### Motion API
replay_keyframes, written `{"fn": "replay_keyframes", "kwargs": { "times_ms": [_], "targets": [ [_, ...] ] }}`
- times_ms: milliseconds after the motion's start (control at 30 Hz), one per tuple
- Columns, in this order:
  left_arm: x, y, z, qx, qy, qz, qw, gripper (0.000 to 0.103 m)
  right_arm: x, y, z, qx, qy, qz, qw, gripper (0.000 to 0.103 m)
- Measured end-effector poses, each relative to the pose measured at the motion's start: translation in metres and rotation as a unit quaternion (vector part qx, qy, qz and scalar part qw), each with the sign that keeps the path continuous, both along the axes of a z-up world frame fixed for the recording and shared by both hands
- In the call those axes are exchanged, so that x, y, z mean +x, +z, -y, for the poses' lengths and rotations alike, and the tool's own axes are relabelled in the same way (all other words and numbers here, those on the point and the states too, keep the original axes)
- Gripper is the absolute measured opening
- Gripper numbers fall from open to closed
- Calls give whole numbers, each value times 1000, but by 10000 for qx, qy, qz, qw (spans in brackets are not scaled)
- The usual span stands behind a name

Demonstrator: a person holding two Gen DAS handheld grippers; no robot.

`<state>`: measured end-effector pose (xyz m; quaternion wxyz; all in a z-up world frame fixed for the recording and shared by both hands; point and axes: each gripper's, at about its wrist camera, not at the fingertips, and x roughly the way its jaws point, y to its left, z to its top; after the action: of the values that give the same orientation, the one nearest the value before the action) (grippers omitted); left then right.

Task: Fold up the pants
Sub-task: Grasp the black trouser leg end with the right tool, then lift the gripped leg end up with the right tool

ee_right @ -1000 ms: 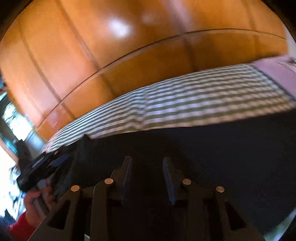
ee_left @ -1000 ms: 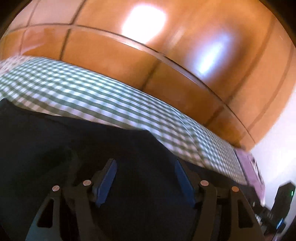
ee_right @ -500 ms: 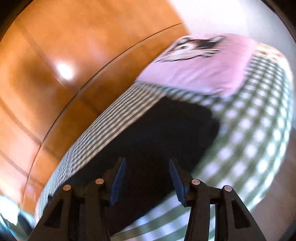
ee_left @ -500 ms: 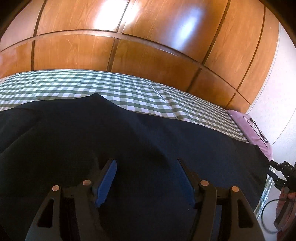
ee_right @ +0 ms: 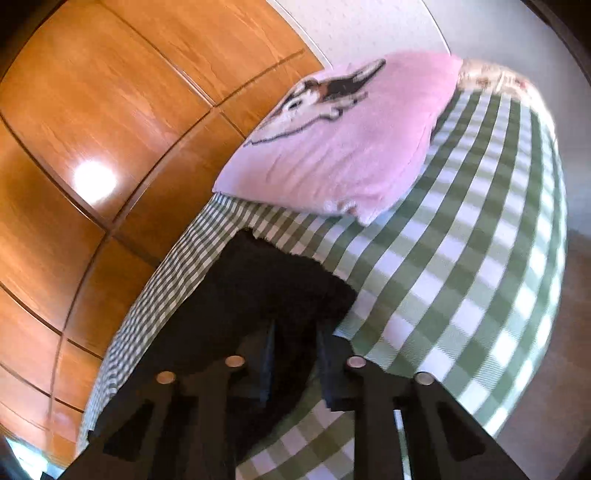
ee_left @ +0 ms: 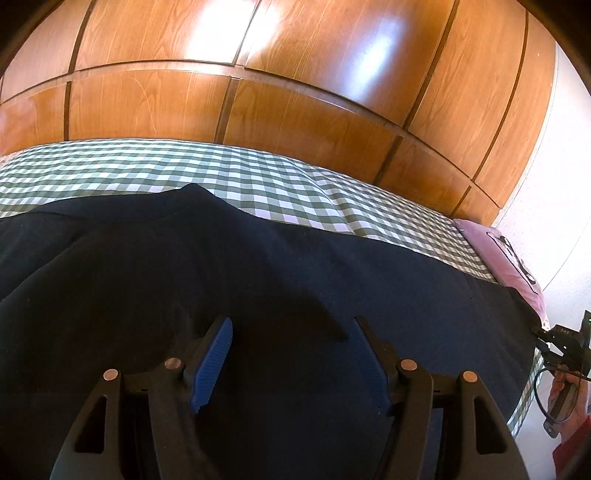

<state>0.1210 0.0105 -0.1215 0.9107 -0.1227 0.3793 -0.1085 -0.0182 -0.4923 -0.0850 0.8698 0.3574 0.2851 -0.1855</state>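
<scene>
Dark navy pants (ee_left: 295, 280) lie spread flat across a green-and-white checked bed (ee_left: 258, 177). My left gripper (ee_left: 293, 328) is open, its blue pads wide apart just above the middle of the pants, holding nothing. In the right wrist view the leg end of the pants (ee_right: 266, 288) lies near a pink pillow. My right gripper (ee_right: 293, 332) hovers over that end near the bed's edge, its jaws partly open with a narrow gap and nothing between them. The right gripper also shows in the left wrist view (ee_left: 565, 343) at the far right.
A pink pillow (ee_right: 351, 140) with an animal print lies at the head of the bed, also seen in the left wrist view (ee_left: 506, 254). A glossy wooden wardrobe wall (ee_left: 295, 74) runs behind the bed. A white wall (ee_right: 369, 29) stands beyond the pillow.
The left gripper has drawn back a little, steadying over the middle of the pants. The right gripper swung toward the pillow end of the pants and its jaws have narrowed slightly.
</scene>
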Motion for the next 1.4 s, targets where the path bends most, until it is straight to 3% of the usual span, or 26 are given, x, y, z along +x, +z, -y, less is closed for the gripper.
{"fn": "replay_keyframes", "kwargs": {
  "times_ms": [67, 167, 233, 300, 367, 467, 533, 767, 1200, 1400],
  "targets": [
    [0, 0, 0, 1, 0, 4, 10000, 67, -2, 2, -1, -155, -35, -146, 9998, 15],
    [0, 0, 1, 15, -4, 10, 10000, 67, -4, -9, 5, 31, -112, -297, 9995, 15],
    [0, 0, 0, 8, -14, 4, 10000, 68, -6, -10, 5, 85, -181, -213, 9996, 21],
    [1, 0, -1, -31, -27, 8, 10000, 68, -11, -6, 4, 122, -299, -142, 9994, 42],
    [0, -1, -2, -84, -33, 15, 10000, 68, -21, -2, 4, 211, -418, 44, 9989, 53],
    [0, -1, -3, -132, -35, 31, 9999, 68, -29, -4, 6, 506, -474, 109, 9975, 56],
    [0, -1, -3, -134, -34, 33, 9999, 68, -29, -12, 6, 751, -330, 186, 9965, 56],
    [0, -1, -3, -124, -32, 31, 9999, 68, -7, -16, -12, 493, 201, 360, 9979, 56],
    [0, -1, 0, 49, -33, 6, 10000, 68, 18, -20, -27, 266, 287, 435, 9983, 56],
    [0, -1, 3, 167, -25, -1, 9999, 68, 28, -22, -36, 139, 480, 245, 9984, 32]
  ]
}}
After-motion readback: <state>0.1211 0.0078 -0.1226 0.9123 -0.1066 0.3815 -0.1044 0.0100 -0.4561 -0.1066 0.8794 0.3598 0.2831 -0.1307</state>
